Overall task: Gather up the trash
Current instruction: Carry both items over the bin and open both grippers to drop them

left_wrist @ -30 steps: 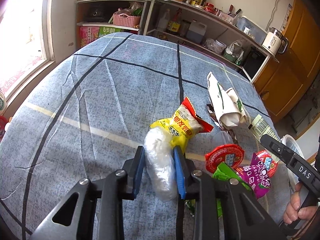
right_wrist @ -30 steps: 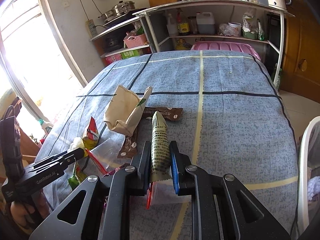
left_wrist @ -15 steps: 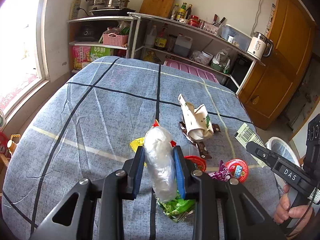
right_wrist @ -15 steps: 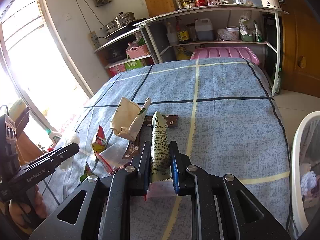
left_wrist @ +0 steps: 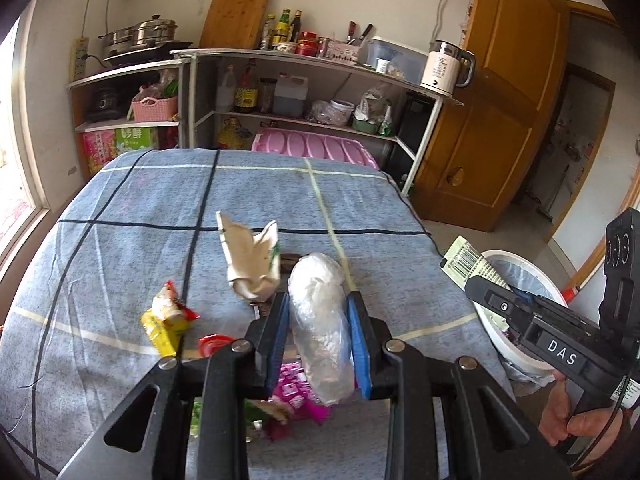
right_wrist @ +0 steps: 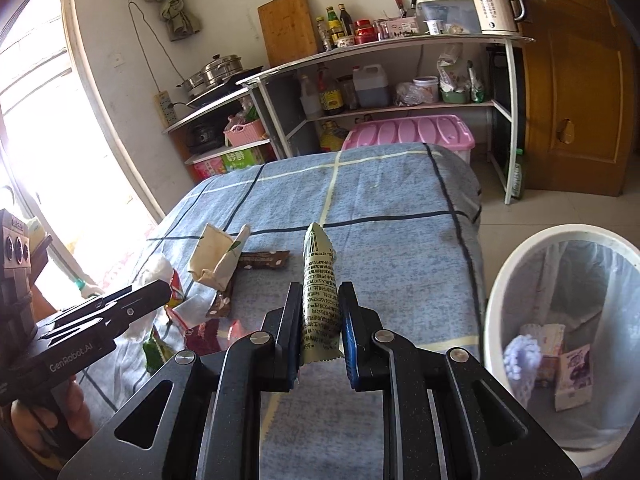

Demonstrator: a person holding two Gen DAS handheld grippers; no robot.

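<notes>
The left gripper [left_wrist: 319, 322] is clamped on a crumpled clear plastic bag [left_wrist: 320, 320], held above the blue checked tablecloth [left_wrist: 140, 208]. Just ahead of it to the left lies a flattened paper cup [left_wrist: 251, 256], with a yellow snack wrapper [left_wrist: 168, 322] further left. The right gripper [right_wrist: 320, 320] grips a green printed wrapper [right_wrist: 320, 292] upright between its pads. To its right stands a white lined trash bin [right_wrist: 496, 280] holding some litter.
</notes>
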